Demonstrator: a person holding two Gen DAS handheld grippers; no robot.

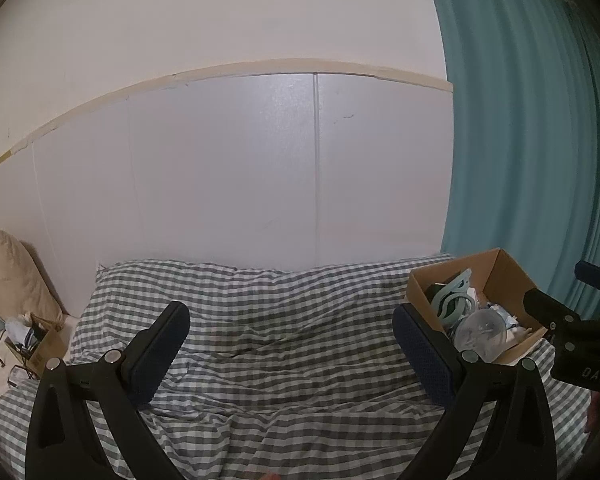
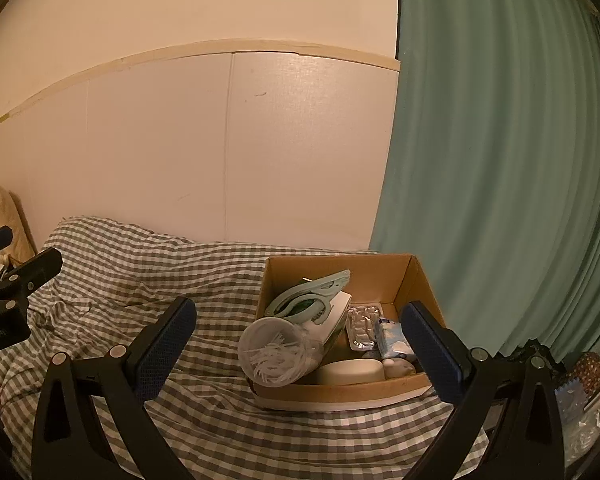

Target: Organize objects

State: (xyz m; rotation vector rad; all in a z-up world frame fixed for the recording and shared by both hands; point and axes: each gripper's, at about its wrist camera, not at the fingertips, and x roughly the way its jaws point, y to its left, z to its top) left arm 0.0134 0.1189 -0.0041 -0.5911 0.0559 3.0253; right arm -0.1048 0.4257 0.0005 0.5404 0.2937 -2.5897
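Note:
A cardboard box [image 2: 396, 276] stands on the checked bedcover [image 2: 148, 276] near the curtain. It holds a clear tub of cotton swabs [image 2: 276, 350], a pale green hanger clip [image 2: 312, 294], a blister pack [image 2: 364, 326], a blue tissue packet [image 2: 392, 338] and a white soap-like block [image 2: 348, 372]. My right gripper [image 2: 300, 330] is open and empty, just in front of the box. My left gripper [image 1: 292, 338] is open and empty over the bare cover, left of the box [image 1: 504, 276]. The right gripper's body shows at the left wrist view's right edge [image 1: 580, 340].
A second cardboard box [image 1: 40, 344] with cables and cloth sits at the bed's left, beside a beige pillow [image 1: 12, 276]. A white panelled wall [image 1: 240, 168] runs behind the bed. A teal curtain [image 2: 500, 160] hangs on the right, with bags [image 2: 580, 392] on the floor below.

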